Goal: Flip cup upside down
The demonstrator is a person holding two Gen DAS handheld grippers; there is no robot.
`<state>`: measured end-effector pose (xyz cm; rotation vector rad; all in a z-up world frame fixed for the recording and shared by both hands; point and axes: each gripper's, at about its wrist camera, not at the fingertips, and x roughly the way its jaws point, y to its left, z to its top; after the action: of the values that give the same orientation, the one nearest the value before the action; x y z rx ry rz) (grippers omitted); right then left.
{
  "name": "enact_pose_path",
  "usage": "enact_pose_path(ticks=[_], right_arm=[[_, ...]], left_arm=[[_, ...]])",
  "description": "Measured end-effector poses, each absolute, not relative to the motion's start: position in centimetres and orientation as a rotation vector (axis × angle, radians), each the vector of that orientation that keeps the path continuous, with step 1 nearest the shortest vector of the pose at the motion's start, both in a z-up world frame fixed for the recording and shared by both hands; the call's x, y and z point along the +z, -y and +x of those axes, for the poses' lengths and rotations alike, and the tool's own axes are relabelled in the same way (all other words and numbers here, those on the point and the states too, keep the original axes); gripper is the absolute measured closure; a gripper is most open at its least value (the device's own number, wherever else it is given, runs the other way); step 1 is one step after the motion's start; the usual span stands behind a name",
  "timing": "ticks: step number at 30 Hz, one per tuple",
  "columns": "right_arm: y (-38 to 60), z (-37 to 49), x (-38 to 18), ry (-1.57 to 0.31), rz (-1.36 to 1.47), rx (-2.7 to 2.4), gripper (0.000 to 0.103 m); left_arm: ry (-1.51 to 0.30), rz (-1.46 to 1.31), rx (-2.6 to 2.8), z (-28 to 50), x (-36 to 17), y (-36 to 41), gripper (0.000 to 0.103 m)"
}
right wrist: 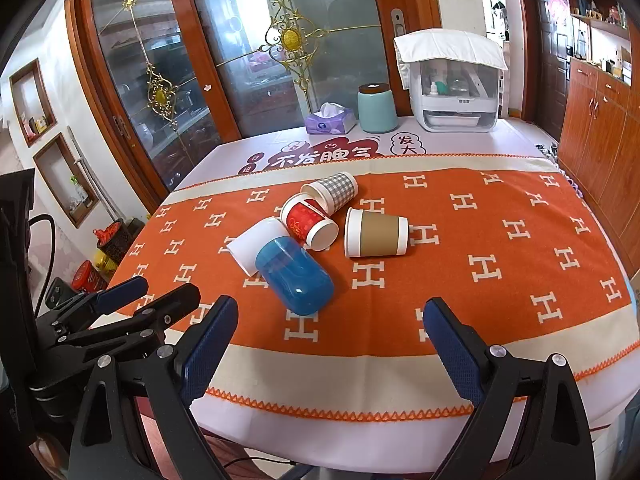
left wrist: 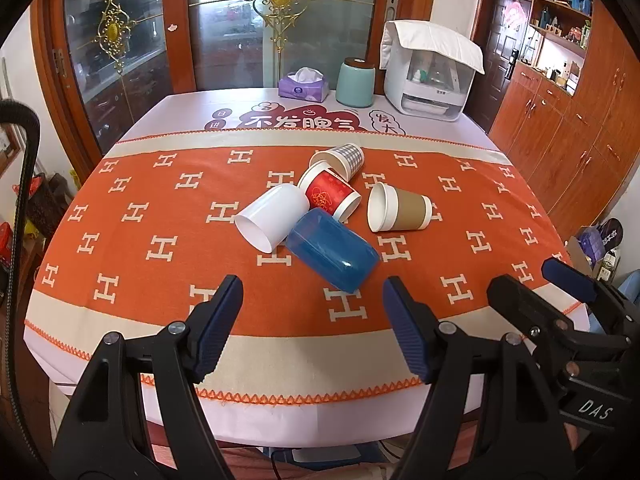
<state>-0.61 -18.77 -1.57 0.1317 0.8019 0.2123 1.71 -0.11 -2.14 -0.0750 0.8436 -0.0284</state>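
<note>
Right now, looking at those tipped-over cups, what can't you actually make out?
- White cup: right wrist view, largely hidden behind the blue plastic cup.
- Checked paper cup: both views, its mouth is covered by the red paper cup.
- Dish cabinet: contents too small, top draped by a cloth.

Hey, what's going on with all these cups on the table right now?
Five cups lie tipped on their sides in a cluster on the orange cloth: a blue cup, white cup, red cup, checked cup and brown-sleeved cup. The left claw and right claw are both open and empty, hovering short of them. Nothing is flipped yet.
</note>
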Motion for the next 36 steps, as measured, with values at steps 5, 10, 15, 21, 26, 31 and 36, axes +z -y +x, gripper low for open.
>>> enact_pose_path(ticks=[5,10,15,21,26,31,36], right_arm=[[18.8,-0.5,-1.7,-0.804,0.135,0.211,0.008],[18.8,-0.5,-1.7,-0.801,0.132,0.212,0.008],[18.9,-0.4,-1.8,-0.8,0.136,0.214,0.008],[18.8,-0.3,-1.7,-0.8,0.136,0.214,0.008],[18.5,-0.2,-1.5,-0.797,0.128,0.218,0.008],[18.3,0.4,-1.5,-0.803,0.119,0.228,0.008],[17.7,1.6,-1.7,-0.82,0.094,0.246,0.008]], left_arm=[[-0.847,-0.08,-0.038,1.7,-2.2,0.1,0.033],[-0.847,-0.073,-0.033,1.6,-2.4,0.1,0.033],[-0.847,-0.072,-0.032,1.6,-2.4,0.1,0.033],[-0.846,-0.072,-0.033,1.6,-2.3,0.1,0.033],[-0.847,-0.072,-0.032,1.7,-2.3,0.2,0.033],[-0.856,-0.061,-0.036,1.7,-2.5,0.0,0.033],[-0.866,-0.038,-0.024,2.5,-2.8,-0.5,0.033]])
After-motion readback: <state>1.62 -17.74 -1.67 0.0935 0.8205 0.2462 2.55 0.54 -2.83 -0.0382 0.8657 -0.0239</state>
